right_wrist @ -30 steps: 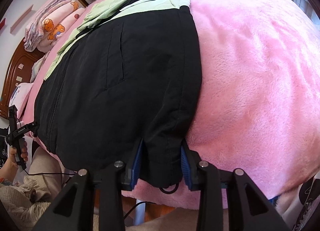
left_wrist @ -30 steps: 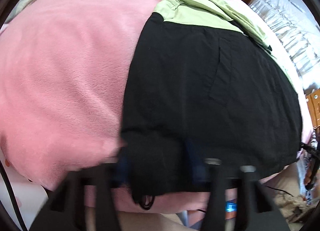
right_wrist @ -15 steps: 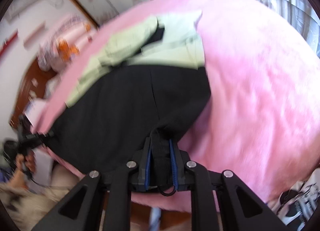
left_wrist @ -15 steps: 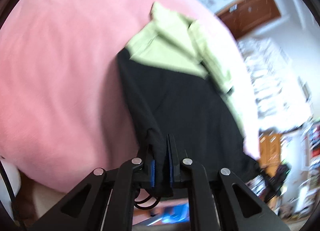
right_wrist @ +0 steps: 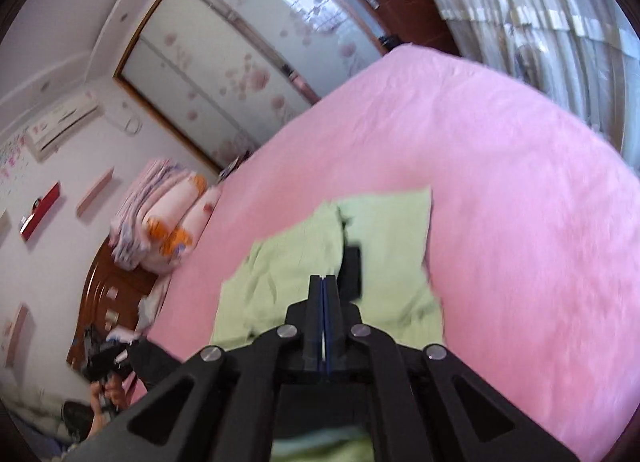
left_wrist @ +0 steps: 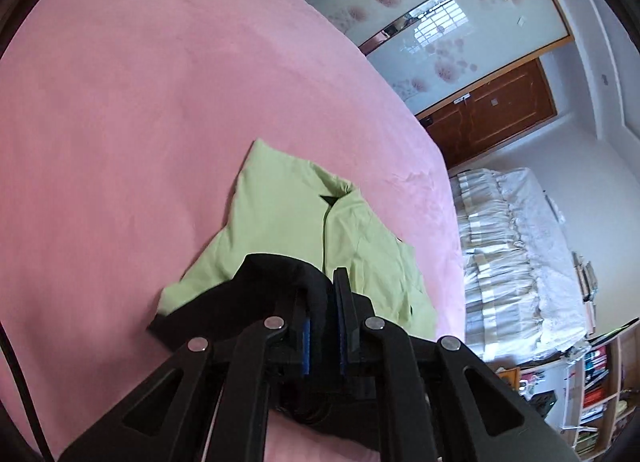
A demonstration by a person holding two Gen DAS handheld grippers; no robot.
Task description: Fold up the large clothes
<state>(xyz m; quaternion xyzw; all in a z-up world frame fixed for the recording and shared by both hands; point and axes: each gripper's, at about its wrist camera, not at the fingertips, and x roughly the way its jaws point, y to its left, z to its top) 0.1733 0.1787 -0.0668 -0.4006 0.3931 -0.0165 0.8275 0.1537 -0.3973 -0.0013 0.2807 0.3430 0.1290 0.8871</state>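
- The jacket point(left_wrist: 352, 230), black below and light green at the collar end, lies on the pink bed point(left_wrist: 140, 122); its black hem is lifted and bunched over the green part.
- The left gripper point(left_wrist: 325, 326) has its jaws nearly together, pinching a thick roll of the black hem between the blue pads point(left_wrist: 305, 342).
- The right gripper point(right_wrist: 323, 318) has its jaws pressed flat together — in the right wrist view no cloth shows between the tips, and whether any is caught lower down I cannot tell.
- In the right wrist view the green part point(right_wrist: 380, 246) spreads beyond the tips, a dark strip point(right_wrist: 352, 270) showing just beside them.
- Folded patterned quilts point(right_wrist: 160, 218) are stacked at the head of the bed, near a wooden headboard point(right_wrist: 104, 294).
- A hand point(right_wrist: 108, 394) holding the other gripper shows at the lower left of that view — partly blurred.
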